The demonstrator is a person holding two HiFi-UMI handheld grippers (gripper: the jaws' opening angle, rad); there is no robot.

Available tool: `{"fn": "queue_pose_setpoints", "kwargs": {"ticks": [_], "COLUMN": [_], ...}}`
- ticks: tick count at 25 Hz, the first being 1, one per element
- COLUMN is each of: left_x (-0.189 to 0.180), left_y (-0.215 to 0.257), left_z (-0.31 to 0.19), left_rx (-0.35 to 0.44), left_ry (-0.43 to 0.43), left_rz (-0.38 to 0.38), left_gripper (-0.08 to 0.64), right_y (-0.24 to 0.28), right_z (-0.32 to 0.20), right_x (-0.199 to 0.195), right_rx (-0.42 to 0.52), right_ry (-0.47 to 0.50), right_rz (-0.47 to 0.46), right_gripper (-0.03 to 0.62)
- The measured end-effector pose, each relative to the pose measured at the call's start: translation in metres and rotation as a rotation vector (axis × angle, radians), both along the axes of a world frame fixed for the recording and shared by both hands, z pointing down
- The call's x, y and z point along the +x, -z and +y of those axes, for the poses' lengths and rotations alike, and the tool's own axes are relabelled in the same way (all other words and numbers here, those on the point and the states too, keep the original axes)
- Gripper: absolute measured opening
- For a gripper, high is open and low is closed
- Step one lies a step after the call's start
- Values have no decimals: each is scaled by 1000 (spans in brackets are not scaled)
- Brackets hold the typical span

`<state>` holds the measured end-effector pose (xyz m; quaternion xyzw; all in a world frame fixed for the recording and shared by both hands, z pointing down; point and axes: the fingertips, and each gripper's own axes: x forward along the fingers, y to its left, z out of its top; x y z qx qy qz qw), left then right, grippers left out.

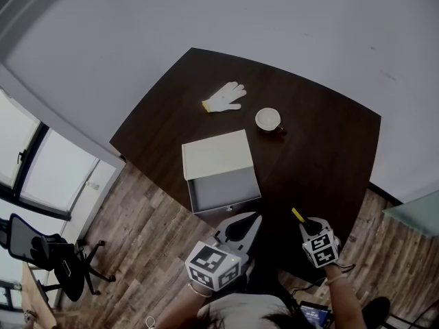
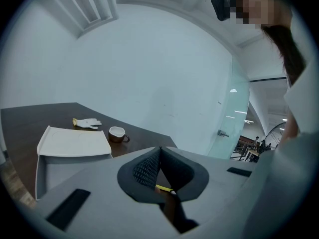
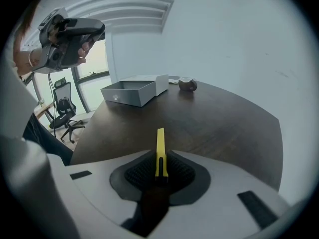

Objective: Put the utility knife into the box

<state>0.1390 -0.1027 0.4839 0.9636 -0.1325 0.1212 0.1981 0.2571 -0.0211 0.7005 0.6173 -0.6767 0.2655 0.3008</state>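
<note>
The yellow utility knife [image 1: 298, 215] sticks forward out of my right gripper [image 1: 308, 224], which is shut on it above the table's near edge. In the right gripper view the knife [image 3: 160, 148] points out over the dark tabletop, its rear end clamped between the ribbed pads. The grey box [image 1: 194, 199] lies open at the table's front left, its white lid [image 1: 216, 154] folded back behind it. Beside the box's near right corner, my left gripper [image 1: 240, 226] is held up with its jaws pressed together and nothing in them. The box [image 3: 127, 92] is well beyond the knife tip.
A white glove [image 1: 224, 96] and a cup [image 1: 268, 119] lie past the box on the dark table [image 1: 322, 156]. An office chair [image 1: 48, 252] stands on the wood floor at the left. A glass partition [image 2: 234, 128] is beyond the table's far side.
</note>
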Motion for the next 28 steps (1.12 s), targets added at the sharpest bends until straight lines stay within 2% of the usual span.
{"fn": "queue_pose_setpoints", "kwargs": {"ticks": [10,21,28], "left_x": [-7,-16,-31], "left_y": [4,13,20], "left_z": [-10,-15,-21], "left_rx": [13,29,40], "left_ry": [19,44,86], "left_rz": [4,14,25], "left_gripper": [18,18,18], "right_y": [1,38,70], "right_z": [3,-11,-22], "right_x": [-2,0,-11], "right_rx": [-18,90,170], "right_ry": [-54,-139,-148], "right_rz": [-1,-16,-37], "right_gripper": [71,72,72]}}
